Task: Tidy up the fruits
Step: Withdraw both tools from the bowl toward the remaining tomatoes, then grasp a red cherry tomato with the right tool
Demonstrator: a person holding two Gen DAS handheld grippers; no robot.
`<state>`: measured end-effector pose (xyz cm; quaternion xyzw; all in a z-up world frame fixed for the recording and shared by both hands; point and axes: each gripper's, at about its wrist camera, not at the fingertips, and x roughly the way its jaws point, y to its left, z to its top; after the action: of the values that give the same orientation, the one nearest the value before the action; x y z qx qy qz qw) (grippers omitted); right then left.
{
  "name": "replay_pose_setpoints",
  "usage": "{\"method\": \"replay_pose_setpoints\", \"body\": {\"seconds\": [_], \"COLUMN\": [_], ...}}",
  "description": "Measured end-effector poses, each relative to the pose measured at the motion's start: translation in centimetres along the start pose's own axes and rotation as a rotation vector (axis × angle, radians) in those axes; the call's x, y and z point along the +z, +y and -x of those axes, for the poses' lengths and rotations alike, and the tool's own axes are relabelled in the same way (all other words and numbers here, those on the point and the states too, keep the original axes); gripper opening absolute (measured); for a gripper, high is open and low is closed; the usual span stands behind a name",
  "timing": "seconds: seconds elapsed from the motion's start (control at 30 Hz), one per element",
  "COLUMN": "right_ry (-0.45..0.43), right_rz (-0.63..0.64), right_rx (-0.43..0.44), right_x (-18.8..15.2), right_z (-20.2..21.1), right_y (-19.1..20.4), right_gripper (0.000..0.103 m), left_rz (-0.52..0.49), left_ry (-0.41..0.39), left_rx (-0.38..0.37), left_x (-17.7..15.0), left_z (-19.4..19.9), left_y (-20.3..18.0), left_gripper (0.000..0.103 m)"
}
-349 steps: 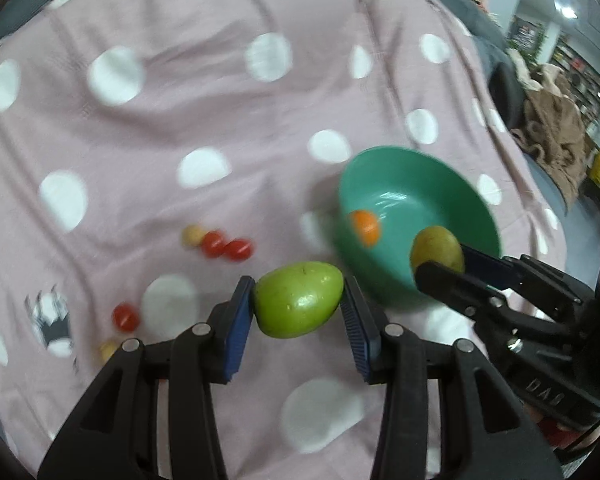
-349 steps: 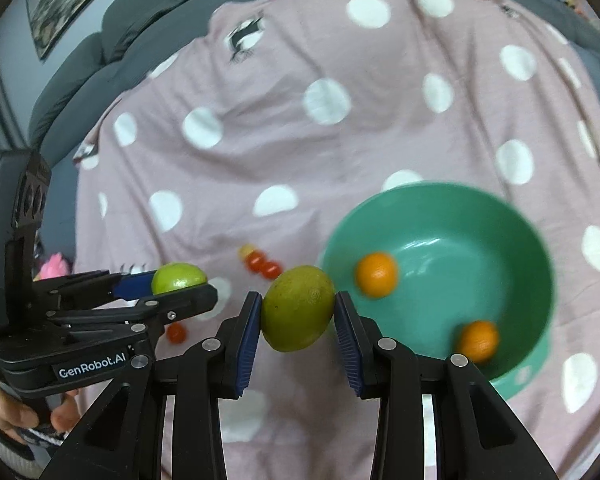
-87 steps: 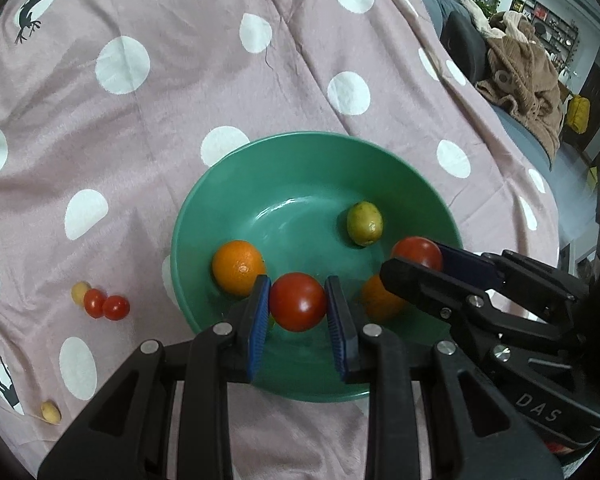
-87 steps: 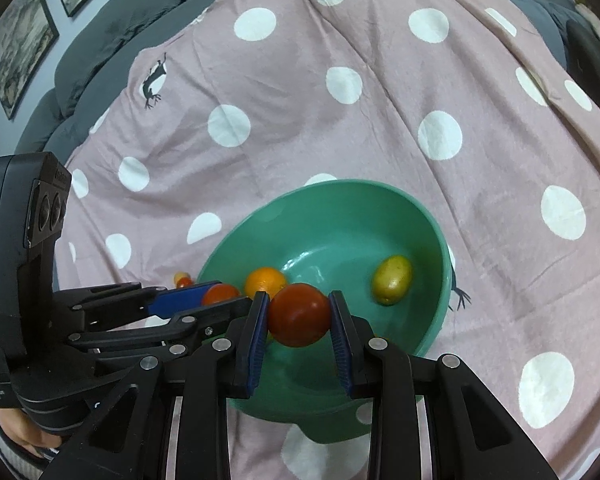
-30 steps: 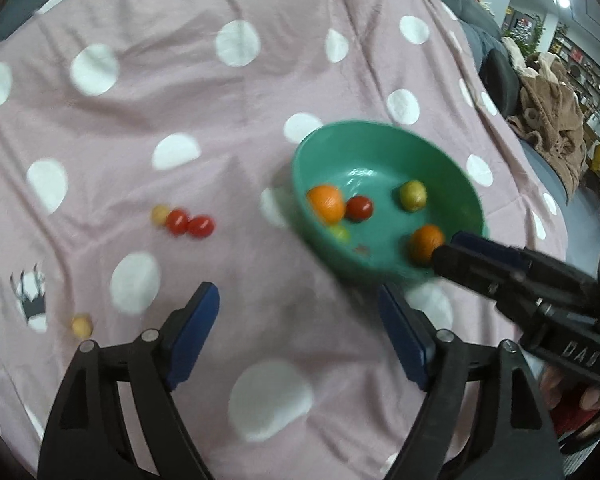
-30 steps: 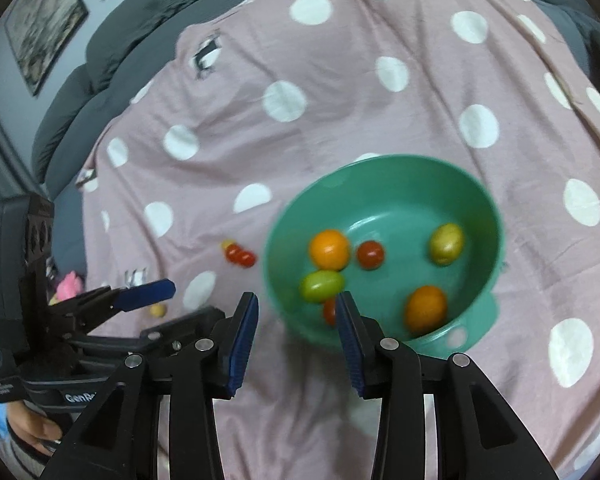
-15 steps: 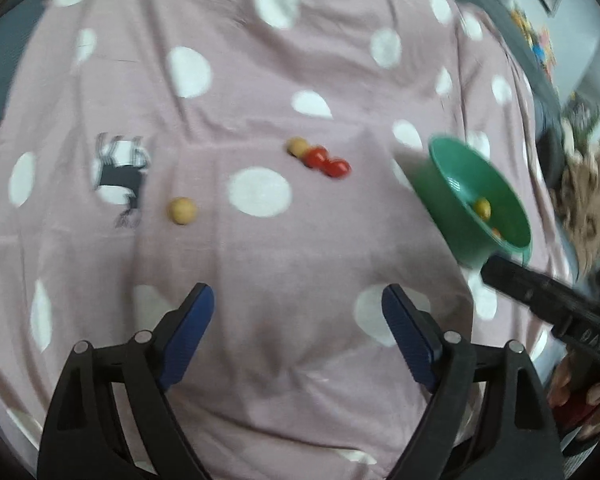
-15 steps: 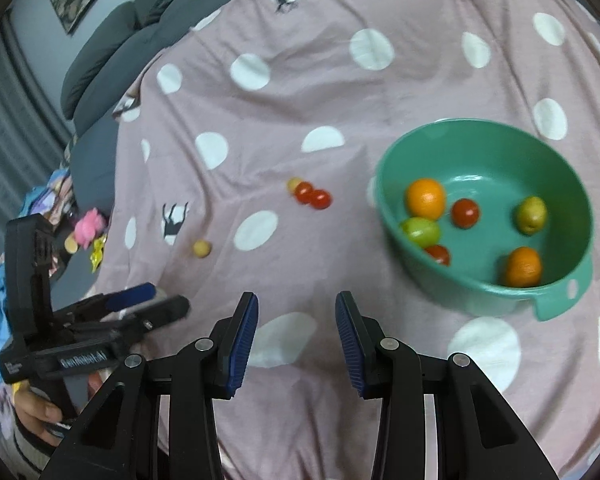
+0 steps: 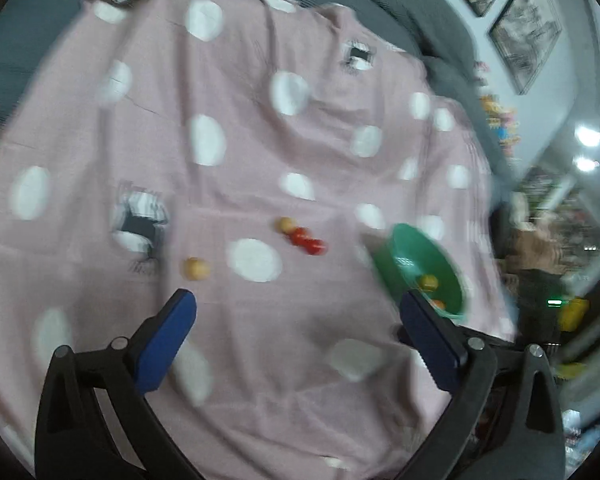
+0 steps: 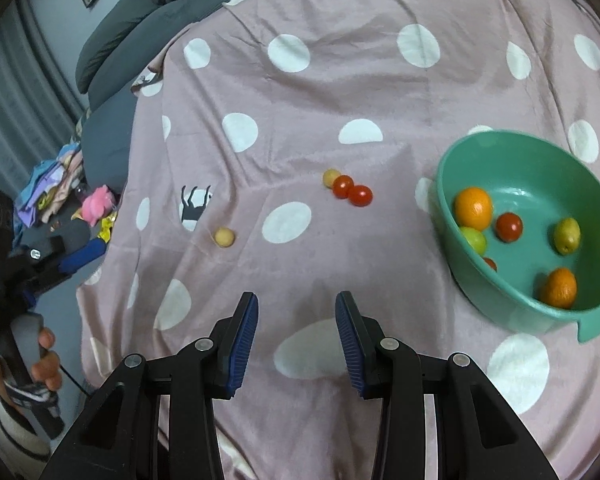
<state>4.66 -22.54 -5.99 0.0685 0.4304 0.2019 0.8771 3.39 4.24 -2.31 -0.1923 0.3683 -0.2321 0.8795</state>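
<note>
A green bowl (image 10: 540,168) at the right holds two oranges (image 10: 473,207), a red tomato (image 10: 509,227), a second one half hidden under the rim, and two green fruits (image 10: 567,235). It also shows in the blurred left wrist view (image 9: 416,250). On the pink dotted cloth lie two red cherry tomatoes (image 10: 352,191) (image 9: 307,241) beside a yellow one (image 10: 331,177), and a lone yellow fruit (image 10: 224,237) (image 9: 196,268). My right gripper (image 10: 296,320) is open and empty above the cloth. My left gripper (image 9: 298,318) is wide open and empty, just short of the lone yellow fruit.
The cloth (image 10: 340,80) covers a grey sofa (image 10: 140,20). Toys and clothes (image 10: 72,192) lie beyond the cloth's left edge. The left hand-held gripper (image 10: 40,260) shows at the left of the right wrist view. Framed pictures (image 9: 524,40) hang behind.
Both grippers have let go of their tomatoes into the bowl and opened. They pulled back and swung left, away from the bowl, toward the small fruits on the cloth.
</note>
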Motion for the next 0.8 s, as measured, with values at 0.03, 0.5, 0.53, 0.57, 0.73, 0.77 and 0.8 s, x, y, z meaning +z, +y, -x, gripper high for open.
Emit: {"method": "replay_pose_setpoints", "body": {"seconds": [0.03,0.5,0.53,0.57,0.73,0.77,0.8], "right_ry": [0.000,0.101,0.108,0.110,0.139,0.152,0.163], "right_rz": [0.011,0.124,0.131,0.144,0.184,0.183,0.181], "right_rx": [-0.009,-0.165,-0.181,-0.199,-0.276,-0.291,-0.296], "right_x": [0.4,5.6,6.0,6.3,7.7,8.0,8.2], "right_z": [-0.4,-10.1,-10.8,-11.6,-14.4,-15.0,-15.4], "right_y": [0.1,-0.4,-0.4,-0.5,-1.0,-1.3,-1.4], "right_gripper": [0.040,0.040,0.040,0.040,0.041,0.041,0.041], "left_rz": [0.011,-0.147,-0.142,-0.129,-0.097,-0.097,-0.099], "left_ry": [0.020,0.255,0.267,0.275,0.306,0.313,0.316], "left_rx": [-0.067,0.199,0.195,0.186,0.144,0.138,0.132], "left_x": [0.3,4.9,5.2,5.5,6.4,6.5,6.5], "left_z": [-0.6,-15.1,-16.0,-16.7,-19.3,-19.8,-20.1], "left_y": [0.3,1.0,1.4,2.0,3.4,3.6,3.7], "left_gripper": [0.102,0.100,0.098,0.094,0.088,0.086,0.083]}}
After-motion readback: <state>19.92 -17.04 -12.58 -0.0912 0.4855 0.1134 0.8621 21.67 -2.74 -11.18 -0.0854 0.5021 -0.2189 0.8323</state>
